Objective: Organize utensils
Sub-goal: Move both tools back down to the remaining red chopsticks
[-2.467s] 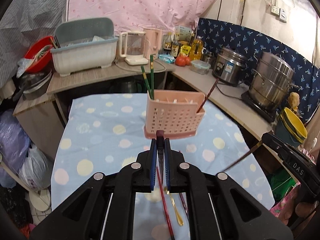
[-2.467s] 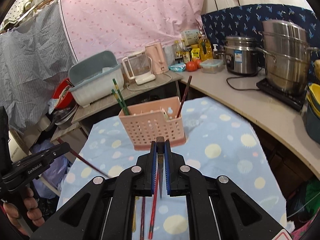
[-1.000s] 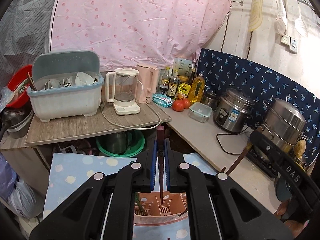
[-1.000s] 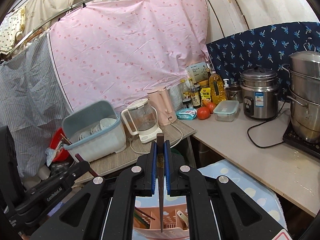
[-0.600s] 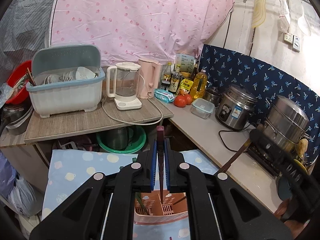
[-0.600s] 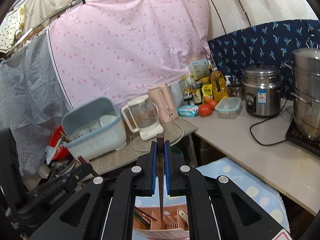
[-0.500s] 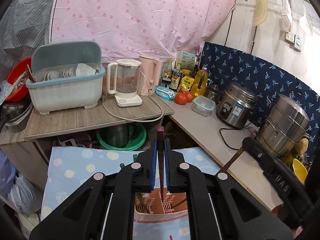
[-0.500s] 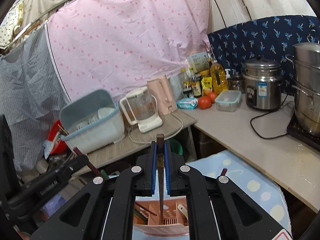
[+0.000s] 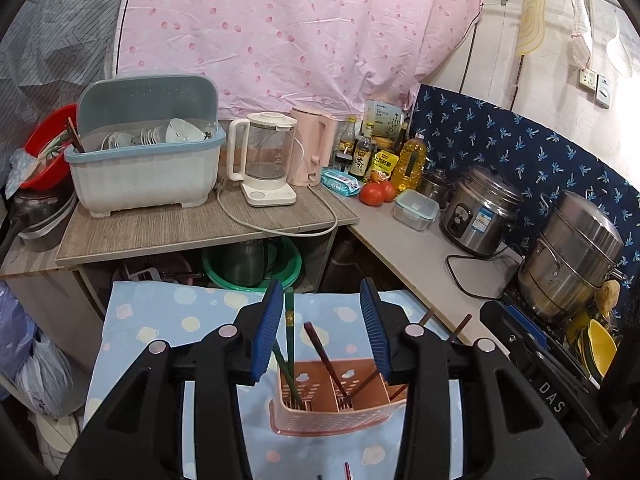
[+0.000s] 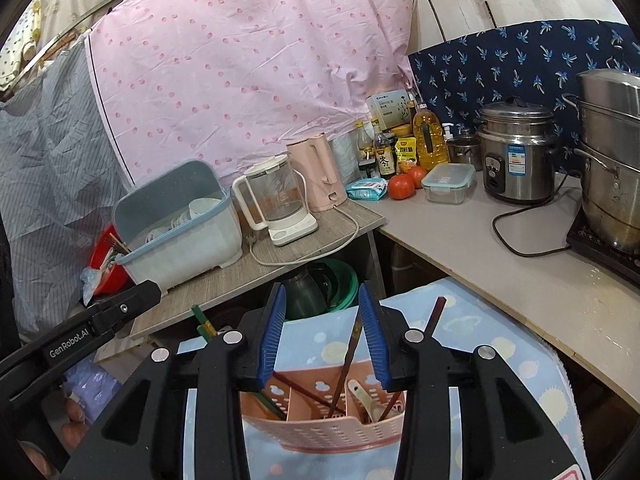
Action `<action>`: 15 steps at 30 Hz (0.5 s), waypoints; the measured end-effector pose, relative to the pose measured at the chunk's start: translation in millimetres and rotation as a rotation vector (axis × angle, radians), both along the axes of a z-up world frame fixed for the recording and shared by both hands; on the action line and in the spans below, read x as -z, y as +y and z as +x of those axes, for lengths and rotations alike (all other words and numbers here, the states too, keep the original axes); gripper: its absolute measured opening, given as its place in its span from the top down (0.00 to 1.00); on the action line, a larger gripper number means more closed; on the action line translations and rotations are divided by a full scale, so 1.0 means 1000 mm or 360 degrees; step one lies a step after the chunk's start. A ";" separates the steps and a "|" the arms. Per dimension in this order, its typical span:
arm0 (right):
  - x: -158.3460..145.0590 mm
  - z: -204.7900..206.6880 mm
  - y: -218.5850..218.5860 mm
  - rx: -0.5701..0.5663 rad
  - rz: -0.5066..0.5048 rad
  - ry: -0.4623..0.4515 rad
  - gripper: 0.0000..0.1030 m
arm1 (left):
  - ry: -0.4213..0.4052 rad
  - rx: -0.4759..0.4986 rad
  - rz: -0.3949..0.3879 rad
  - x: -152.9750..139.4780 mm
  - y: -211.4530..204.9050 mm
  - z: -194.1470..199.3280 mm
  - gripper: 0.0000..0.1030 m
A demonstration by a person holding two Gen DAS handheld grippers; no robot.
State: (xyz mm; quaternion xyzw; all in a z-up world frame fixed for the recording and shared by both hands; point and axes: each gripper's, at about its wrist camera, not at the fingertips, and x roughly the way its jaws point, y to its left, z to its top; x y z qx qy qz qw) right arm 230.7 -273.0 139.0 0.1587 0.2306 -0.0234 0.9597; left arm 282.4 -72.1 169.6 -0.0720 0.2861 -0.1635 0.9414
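Both tongs were opening over the pink caddy (image 9: 340, 412): a dark chopstick (image 9: 326, 360) stood loose between the left gripper (image 9: 322, 334) pads, another (image 10: 347, 364) inside the right gripper (image 10: 322, 334). More utensils (image 9: 347, 470) seemingly lay below.

A dish bin (image 9: 148, 176) with bowls stands far left on the wooden counter (image 9: 192, 228), a glass kettle (image 9: 266, 160) beside it. Tomatoes (image 10: 402, 186), oil bottle (image 10: 428, 136) and rice cooker (image 10: 516, 160) sit right.
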 end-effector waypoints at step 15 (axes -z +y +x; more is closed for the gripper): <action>0.034 -0.067 0.020 -0.0046 0.0037 0.0108 0.63 | 0.0060 0.0033 0.0065 0.019 0.009 -0.062 0.63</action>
